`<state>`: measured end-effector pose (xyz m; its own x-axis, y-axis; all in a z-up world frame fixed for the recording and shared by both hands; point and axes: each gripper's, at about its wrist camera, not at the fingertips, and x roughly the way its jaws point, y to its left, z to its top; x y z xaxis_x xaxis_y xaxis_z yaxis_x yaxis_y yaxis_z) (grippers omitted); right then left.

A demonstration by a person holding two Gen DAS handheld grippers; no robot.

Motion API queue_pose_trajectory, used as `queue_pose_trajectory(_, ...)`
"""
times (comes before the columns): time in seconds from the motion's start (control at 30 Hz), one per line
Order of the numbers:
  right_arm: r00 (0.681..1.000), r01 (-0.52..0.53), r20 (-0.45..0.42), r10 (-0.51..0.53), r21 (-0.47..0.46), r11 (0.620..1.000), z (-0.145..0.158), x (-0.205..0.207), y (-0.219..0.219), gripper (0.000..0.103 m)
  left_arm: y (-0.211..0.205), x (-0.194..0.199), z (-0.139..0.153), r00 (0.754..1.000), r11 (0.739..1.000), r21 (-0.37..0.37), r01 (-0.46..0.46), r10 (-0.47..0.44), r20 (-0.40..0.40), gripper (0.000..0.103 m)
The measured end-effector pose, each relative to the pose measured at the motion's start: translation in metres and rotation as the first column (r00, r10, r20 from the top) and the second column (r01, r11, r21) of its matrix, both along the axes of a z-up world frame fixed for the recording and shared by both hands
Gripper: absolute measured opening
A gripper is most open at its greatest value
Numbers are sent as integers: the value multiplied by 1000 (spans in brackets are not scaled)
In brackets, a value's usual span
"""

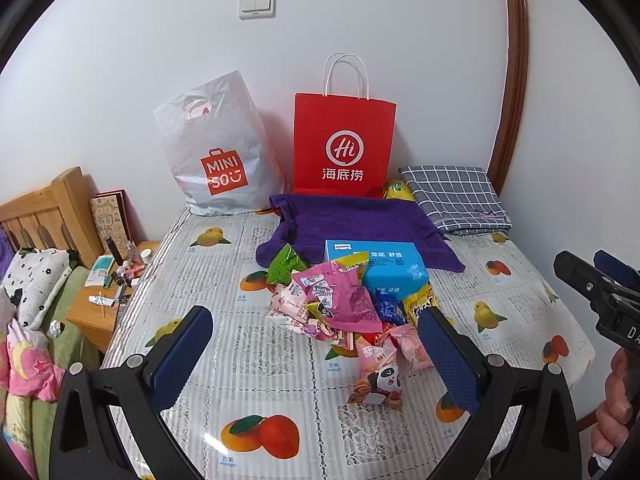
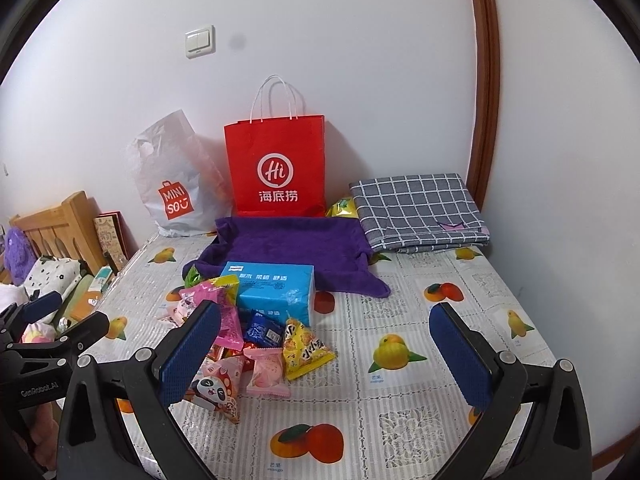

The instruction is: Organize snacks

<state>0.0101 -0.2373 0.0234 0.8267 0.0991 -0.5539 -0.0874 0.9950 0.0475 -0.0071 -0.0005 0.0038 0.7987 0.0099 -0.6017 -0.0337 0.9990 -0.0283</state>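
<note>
A heap of snack packets (image 1: 340, 308) lies mid-table: a big pink packet (image 1: 344, 296), a green one (image 1: 284, 264), a panda-print one (image 1: 378, 380) and a yellow triangular one (image 2: 304, 348). Behind them a blue box (image 1: 384, 264) rests on a purple towel (image 1: 348, 224). My left gripper (image 1: 316, 314) is open, hovering just in front of the heap with nothing between its fingers. My right gripper (image 2: 326, 308) is also open and empty, to the right of the heap. It shows at the right edge of the left wrist view, held by a hand (image 1: 612, 412).
A red paper bag (image 1: 344, 144) and a white plastic shopping bag (image 1: 216, 152) stand against the back wall. A folded checked cloth (image 1: 456, 196) lies at back right, with a yellow packet (image 1: 396, 190) beside it. The table's mango-print cover (image 1: 260, 360) is bare in front. A cluttered bedside table (image 1: 108, 292) stands left.
</note>
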Motion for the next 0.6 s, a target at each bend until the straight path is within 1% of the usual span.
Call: queue_pose_trajectory(0.6,1000,-11,4,11,10,1000,0,0,3,103,3,-3,5,1000,1000,-4,-1,1,19,103)
